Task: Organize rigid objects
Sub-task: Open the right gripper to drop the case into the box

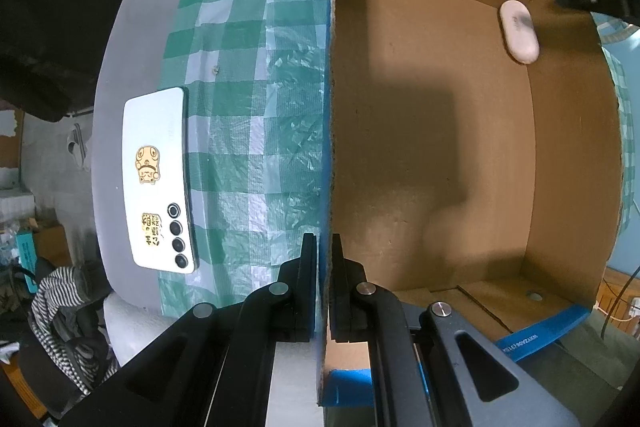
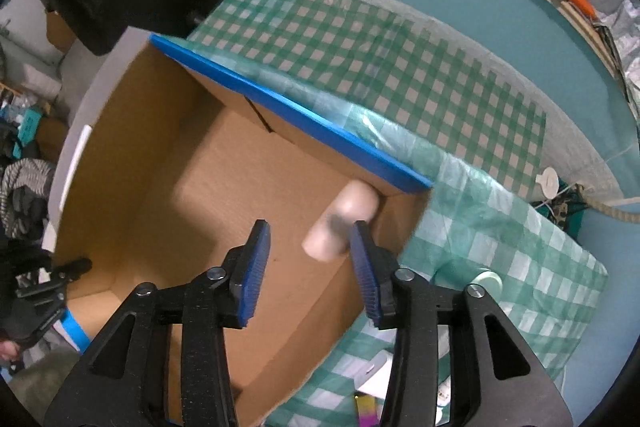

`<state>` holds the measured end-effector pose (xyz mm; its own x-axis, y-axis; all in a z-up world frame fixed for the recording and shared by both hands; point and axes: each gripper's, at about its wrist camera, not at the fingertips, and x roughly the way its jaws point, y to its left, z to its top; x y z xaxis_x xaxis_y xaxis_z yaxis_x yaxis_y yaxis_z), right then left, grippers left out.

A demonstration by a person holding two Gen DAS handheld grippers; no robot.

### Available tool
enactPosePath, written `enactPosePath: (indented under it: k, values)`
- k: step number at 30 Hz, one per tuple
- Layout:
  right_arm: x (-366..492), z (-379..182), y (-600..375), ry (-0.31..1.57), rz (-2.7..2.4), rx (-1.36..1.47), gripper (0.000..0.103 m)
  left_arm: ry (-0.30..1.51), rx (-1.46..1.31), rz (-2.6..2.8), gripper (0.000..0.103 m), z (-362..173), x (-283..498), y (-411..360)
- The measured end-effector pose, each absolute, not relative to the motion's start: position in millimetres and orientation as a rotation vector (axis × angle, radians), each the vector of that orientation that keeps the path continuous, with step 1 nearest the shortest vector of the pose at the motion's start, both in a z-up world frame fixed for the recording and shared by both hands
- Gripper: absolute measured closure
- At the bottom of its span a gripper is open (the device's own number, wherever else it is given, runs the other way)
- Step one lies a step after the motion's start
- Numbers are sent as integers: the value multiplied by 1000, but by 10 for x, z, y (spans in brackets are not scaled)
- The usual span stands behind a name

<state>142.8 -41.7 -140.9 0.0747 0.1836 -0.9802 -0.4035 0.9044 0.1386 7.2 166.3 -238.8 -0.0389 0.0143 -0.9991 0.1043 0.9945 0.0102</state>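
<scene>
1. Plainly, in the left wrist view the left tool (image 1: 325, 247) is clenched on the upper edge of one wall of the cardboard box (image 1: 440, 147), one finger outside and one inside, pinning the box in place on the worktop (image 1: 120, 39). A pale oval case (image 1: 519, 31) lies on the box floor in the far corner, close to the walls. A white phone (image 1: 160, 179) lies face down on the checked cloth (image 1: 248, 87), just outside the box.

2. In the right wrist view the right tool (image 2: 312, 259) hangs over the box (image 2: 180, 187) with its jaws apart and nothing between them; the case (image 2: 340, 223) sits blurred just beyond, near the blue-taped rim (image 2: 288, 111).

3. Judging by looks, the case is a light, stiff, smooth shell and likely slippery; grip it across its narrow width, mid-length. The phone seems heavier, slick and breakable, best taken by its long edges.
</scene>
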Motion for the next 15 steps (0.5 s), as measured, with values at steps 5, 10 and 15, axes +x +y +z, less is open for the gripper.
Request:
enactPosePath:
  k: [5,10,15]
  values:
    - [1354,-1174,-497,1374,433,-173,42,1609,92,-74,98,-2380,83,1655]
    - [1305,-1004,-691,1358,408,-126,40,1610,94,-74,98,-2382,86,1659]
    - [1285,-922,-971,1348,338,-115,40,1608,97,-75,98,-2385,73,1658]
